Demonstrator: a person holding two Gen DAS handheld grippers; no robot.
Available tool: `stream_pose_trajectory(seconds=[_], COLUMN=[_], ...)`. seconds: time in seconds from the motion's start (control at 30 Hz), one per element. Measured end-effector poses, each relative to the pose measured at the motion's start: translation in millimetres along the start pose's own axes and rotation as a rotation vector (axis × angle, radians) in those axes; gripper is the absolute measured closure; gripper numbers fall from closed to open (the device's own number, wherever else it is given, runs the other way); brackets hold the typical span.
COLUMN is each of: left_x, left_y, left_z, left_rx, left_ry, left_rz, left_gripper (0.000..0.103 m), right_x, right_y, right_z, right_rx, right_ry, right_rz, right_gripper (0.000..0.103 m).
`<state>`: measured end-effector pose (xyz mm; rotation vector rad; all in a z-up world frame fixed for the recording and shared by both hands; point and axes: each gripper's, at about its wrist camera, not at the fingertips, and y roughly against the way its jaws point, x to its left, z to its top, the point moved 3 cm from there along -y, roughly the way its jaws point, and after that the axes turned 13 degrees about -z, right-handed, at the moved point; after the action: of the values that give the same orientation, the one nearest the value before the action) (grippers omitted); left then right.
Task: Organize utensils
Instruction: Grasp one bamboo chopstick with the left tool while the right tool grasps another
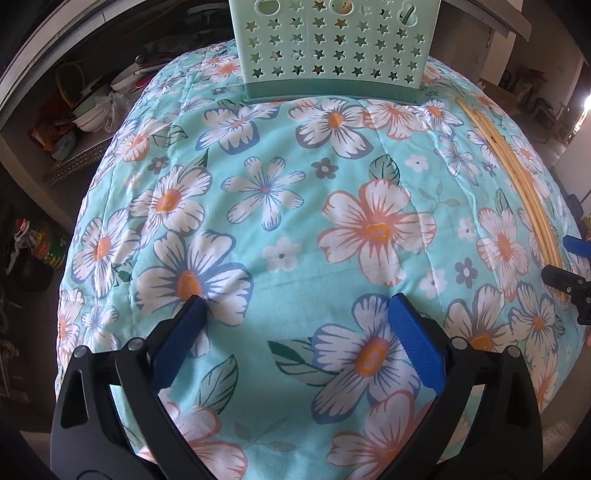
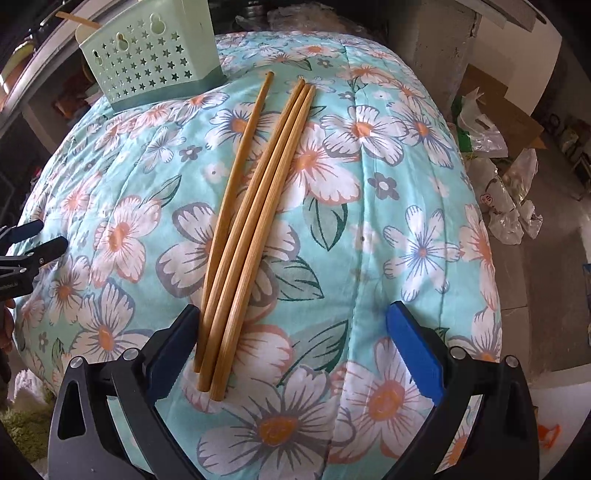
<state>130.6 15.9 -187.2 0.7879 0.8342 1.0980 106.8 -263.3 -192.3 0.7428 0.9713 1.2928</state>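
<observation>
Right tongs (image 2: 291, 325) wide, chopsticks (image 2: 255, 206) lying lengthwise inside by their left pad, far tips toward basket (image 2: 147, 59); left tongs (image 1: 295, 317) wide, empty.

Three long wooden chopsticks (image 2: 255, 225) lie flat on the flower-printed cloth, side by side and running lengthwise away from the camera. The two on the right touch along nearly their whole length; the left one splays off toward its far tip. Beyond their far ends and to the left stands a pale green plastic utensil holder (image 2: 147, 55), upright, its wall pierced with star-shaped holes, with a wooden stick (image 2: 75, 19) poking from its top
</observation>
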Motion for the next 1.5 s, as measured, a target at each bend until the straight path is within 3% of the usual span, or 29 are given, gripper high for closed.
stream_pose_trajectory(seconds=[0.27, 0.53, 1.0, 1.1, 1.2, 1.3, 1.43, 1.5], left_x=[1, 1, 0, -2, -16, -37, -64, -79], left_y=[-1, -2, 2, 12, 29, 40, 42, 39], left_z=[1, 1, 0, 3, 14, 28, 43, 47], left_rx=[0.014, 0.017, 0.0, -0.04, -0.12, -0.187, -0.223, -0.229], left_ry=[0.007, 0.009, -0.001, -0.004, -0.062, -0.105, -0.138, -0.157], left_rz=[0.001, 0.002, -0.006, -0.011, -0.046, -0.132, -0.256, -0.297], left_gripper=[0.007, 0.007, 0.007, 0.007, 0.007, 0.008, 0.008, 0.01], right_x=[5, 5, -3, -8, -21, -37, -58, -65], right_y=[-1, -3, 2, 10, 33, 53, 59, 58], right_z=[9, 14, -9, -11, -5, 4, 11, 14], right_rx=[0.087, 0.118, -0.02, -0.043, -0.147, -0.238, -0.268, -0.265], right_ry=[0.03, 0.018, -0.021, -0.047, -0.094, -0.141, -0.225, -0.251], right_rz=[-0.02, -0.035, -0.005, 0.02, 0.044, 0.045, 0.104, 0.148], right_gripper=[0.006, 0.006, 0.006, 0.006, 0.006, 0.006, 0.008, 0.015])
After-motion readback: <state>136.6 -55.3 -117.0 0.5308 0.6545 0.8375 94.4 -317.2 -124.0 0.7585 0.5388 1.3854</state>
